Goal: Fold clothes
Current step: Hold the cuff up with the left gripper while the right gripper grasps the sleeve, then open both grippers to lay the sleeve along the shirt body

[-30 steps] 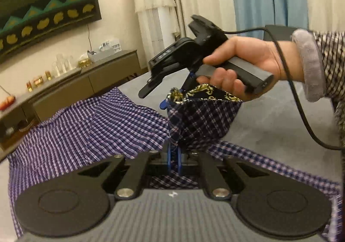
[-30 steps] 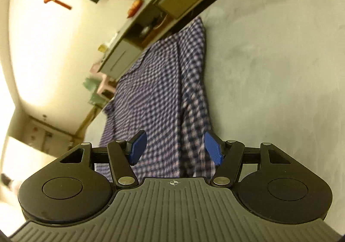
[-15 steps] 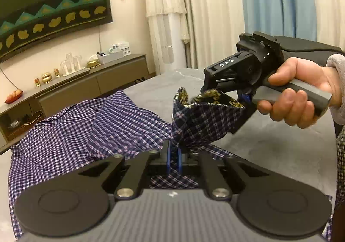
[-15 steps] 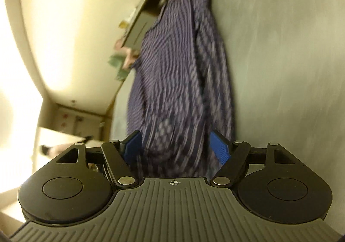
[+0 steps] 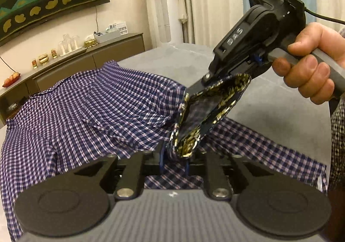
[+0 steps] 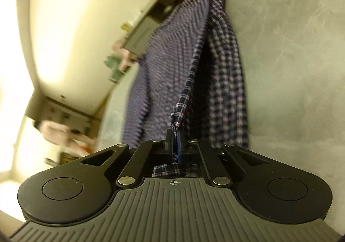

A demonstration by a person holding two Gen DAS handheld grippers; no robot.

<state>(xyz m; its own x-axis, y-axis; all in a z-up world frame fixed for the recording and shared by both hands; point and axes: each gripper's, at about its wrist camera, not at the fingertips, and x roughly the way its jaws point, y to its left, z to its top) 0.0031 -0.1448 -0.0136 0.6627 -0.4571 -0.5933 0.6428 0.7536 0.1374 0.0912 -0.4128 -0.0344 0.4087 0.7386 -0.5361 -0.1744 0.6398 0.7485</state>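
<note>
A blue-and-white checked shirt (image 5: 90, 104) lies spread on the grey table (image 5: 276, 117). Its sleeve cuff (image 5: 215, 108), lined with a gold pattern, is lifted off the table. The cuff's lower end sits between the blue pads of my left gripper (image 5: 174, 161), whose jaws are opening. My right gripper (image 5: 193, 92), held in a hand (image 5: 306, 69), reaches the cuff's upper end. In the right wrist view the right gripper (image 6: 173, 140) is shut on a checked fabric edge (image 6: 189, 82), with the rest of the shirt (image 6: 163, 52) stretching away behind it.
A long low sideboard (image 5: 90, 56) with glasses and small ornaments stands behind the table. Curtains (image 5: 215, 0) hang at the back. A cable (image 5: 323, 18) trails from the right gripper. Bare grey tabletop (image 6: 291, 58) lies right of the shirt.
The right gripper has swung in onto the cuff's upper end and closed on the fabric. The left jaws have widened around the cuff's lower end, and the cuff now slants between both grippers.
</note>
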